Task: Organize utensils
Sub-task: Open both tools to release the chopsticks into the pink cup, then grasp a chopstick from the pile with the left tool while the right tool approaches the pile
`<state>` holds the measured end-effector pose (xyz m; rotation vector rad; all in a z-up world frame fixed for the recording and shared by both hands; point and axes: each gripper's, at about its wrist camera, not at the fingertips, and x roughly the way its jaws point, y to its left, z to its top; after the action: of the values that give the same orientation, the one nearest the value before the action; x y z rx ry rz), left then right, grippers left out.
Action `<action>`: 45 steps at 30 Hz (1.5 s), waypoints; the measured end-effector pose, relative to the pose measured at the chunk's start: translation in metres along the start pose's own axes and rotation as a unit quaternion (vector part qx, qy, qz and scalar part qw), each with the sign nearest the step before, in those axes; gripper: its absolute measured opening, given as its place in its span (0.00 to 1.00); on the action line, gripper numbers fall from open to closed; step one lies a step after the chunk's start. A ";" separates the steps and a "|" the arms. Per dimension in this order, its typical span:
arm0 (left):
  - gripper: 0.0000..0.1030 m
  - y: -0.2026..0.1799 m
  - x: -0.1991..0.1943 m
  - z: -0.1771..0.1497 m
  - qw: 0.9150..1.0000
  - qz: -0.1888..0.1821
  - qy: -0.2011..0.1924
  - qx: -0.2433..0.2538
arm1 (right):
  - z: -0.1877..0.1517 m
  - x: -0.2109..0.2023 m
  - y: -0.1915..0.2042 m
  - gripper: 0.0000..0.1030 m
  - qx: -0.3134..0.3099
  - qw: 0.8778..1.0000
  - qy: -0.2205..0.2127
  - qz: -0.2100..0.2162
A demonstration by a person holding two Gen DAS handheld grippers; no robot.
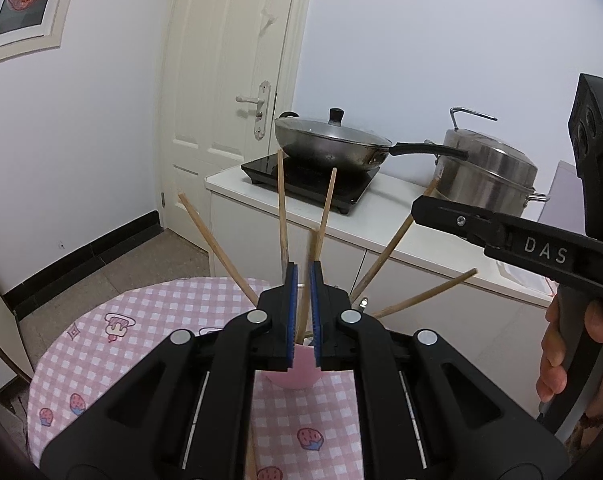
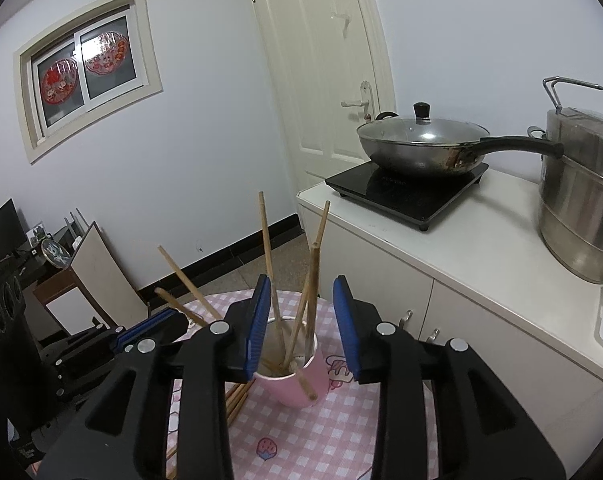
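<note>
A pink cup (image 2: 301, 384) stands on the pink checked tablecloth (image 2: 301, 440) and holds several wooden chopsticks (image 2: 269, 256) that fan outward. More chopsticks (image 2: 235, 400) lie on the cloth left of the cup. My left gripper (image 1: 302, 276) is just above the cup (image 1: 297, 368), its blue pads narrowly apart around one chopstick (image 1: 310, 256); the chopstick looks blurred. My right gripper (image 2: 301, 300) is open and empty, its jaws on either side of the cup's rim. It also shows in the left wrist view (image 1: 417, 204) at the right.
A white counter (image 2: 461, 240) stands behind the round table with an induction hob (image 2: 405, 192), a lidded wok (image 2: 421, 140) and a steel steamer pot (image 2: 585, 200). A white door (image 2: 321, 80) is behind. A small side table (image 2: 81, 280) stands left.
</note>
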<state>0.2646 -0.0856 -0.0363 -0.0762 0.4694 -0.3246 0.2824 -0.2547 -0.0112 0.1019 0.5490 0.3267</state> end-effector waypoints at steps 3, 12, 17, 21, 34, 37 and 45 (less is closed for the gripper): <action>0.45 0.002 -0.016 0.002 1.000 0.001 -0.014 -0.007 | -0.001 -0.011 0.005 0.30 -0.003 1.000 -0.005 0.000; 0.45 0.011 -0.064 0.005 0.999 0.011 -0.036 -0.019 | -0.014 -0.042 0.030 0.30 -0.017 1.000 -0.013 0.008; 0.49 0.019 -0.089 -0.002 0.999 0.013 -0.038 -0.022 | -0.026 -0.055 0.047 0.30 -0.025 1.000 -0.014 0.014; 0.50 0.029 -0.103 -0.010 0.999 0.015 -0.032 -0.026 | -0.037 -0.060 0.061 0.31 -0.032 0.999 -0.010 0.020; 0.52 0.070 -0.100 -0.051 0.999 0.022 0.040 -0.024 | -0.085 -0.022 0.107 0.31 -0.054 0.997 0.048 0.041; 0.52 0.078 -0.084 -0.065 0.997 0.019 0.077 -0.018 | -0.097 -0.007 0.112 0.31 -0.056 0.996 0.066 0.039; 0.52 0.097 -0.032 -0.100 0.986 0.016 0.166 -0.022 | -0.132 0.037 0.107 0.31 -0.038 0.992 0.120 0.025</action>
<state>0.2200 0.0166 -0.1260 -0.0578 0.8087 -0.2971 0.2134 -0.1405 -0.1221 0.0023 0.7717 0.4108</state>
